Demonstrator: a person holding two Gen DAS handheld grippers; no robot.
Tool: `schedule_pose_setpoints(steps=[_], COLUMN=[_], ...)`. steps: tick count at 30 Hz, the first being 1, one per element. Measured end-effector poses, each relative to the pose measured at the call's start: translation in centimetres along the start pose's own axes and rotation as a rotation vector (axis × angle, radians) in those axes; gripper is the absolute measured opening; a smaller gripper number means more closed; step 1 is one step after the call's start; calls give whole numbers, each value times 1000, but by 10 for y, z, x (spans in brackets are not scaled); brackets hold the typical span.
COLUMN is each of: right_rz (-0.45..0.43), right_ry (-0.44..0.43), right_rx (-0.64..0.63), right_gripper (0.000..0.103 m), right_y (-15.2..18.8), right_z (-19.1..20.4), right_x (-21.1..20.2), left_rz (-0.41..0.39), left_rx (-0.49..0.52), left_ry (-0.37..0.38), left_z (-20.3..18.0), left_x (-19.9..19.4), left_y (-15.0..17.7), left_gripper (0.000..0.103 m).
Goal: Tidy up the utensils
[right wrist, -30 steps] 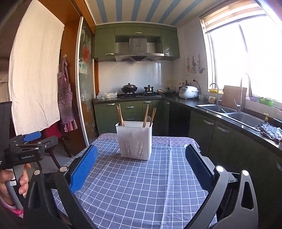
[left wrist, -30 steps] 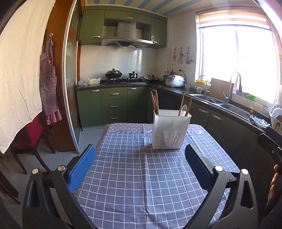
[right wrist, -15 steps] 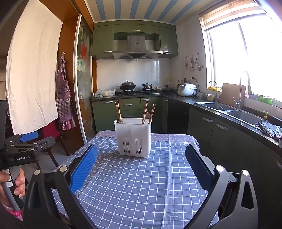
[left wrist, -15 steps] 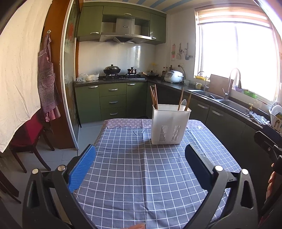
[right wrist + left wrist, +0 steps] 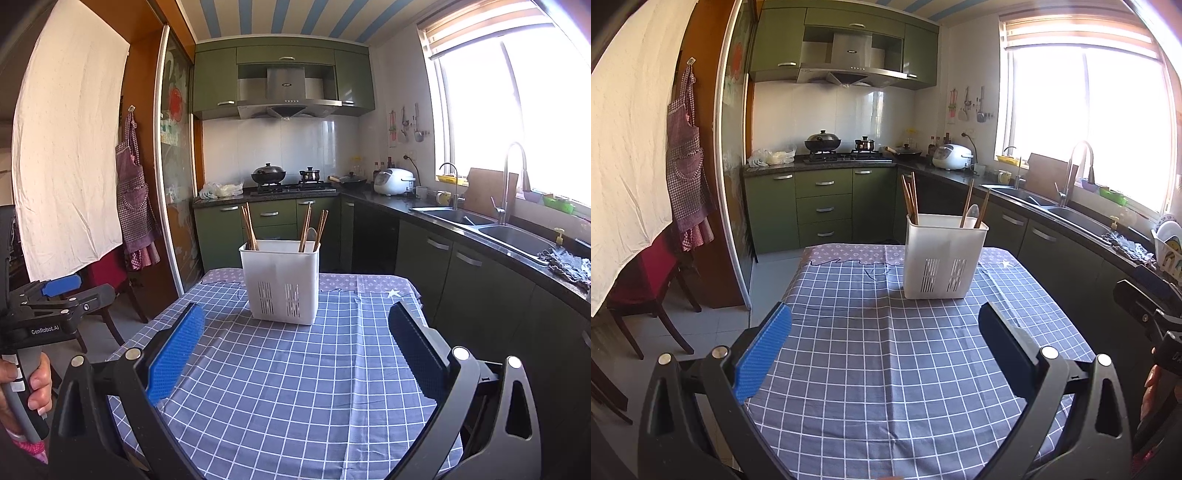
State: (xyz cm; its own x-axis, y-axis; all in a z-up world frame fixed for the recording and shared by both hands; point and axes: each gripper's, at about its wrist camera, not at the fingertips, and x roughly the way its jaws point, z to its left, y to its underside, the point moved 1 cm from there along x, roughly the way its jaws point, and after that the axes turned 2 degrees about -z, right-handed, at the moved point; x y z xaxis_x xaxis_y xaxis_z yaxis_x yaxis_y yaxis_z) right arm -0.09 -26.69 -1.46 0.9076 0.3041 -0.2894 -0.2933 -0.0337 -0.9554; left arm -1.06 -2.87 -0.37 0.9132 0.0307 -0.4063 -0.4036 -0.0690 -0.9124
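Observation:
A white plastic utensil holder stands upright at the far end of the table with the blue checked cloth. It holds wooden chopsticks in its left part, and more chopsticks with a pale spoon in its right part. My left gripper is open and empty, above the near table. My right gripper is open and empty, also short of the holder. The left gripper also shows in the right wrist view.
Green kitchen cabinets, a stove with pots, a rice cooker and a sink lie beyond the table. A red chair stands at the left. An apron hangs by the sliding door.
Both views have tilted slightly downward, so the holder sits lower in frame. Both grippers stay open and empty; nothing on the table moved.

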Motion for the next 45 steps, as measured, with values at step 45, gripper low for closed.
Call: schedule_pose_setpoints(steps=[45], right_rz=[35], right_ry=[-23], right_rx=[17], right_gripper=[98], right_y=[7], right_z=[0], right_x=[21], left_rz=[50], left_rx=[31], left_ry=[-1], left_z=[-8], left_x=[10], left_y=[5], left_gripper=[96])
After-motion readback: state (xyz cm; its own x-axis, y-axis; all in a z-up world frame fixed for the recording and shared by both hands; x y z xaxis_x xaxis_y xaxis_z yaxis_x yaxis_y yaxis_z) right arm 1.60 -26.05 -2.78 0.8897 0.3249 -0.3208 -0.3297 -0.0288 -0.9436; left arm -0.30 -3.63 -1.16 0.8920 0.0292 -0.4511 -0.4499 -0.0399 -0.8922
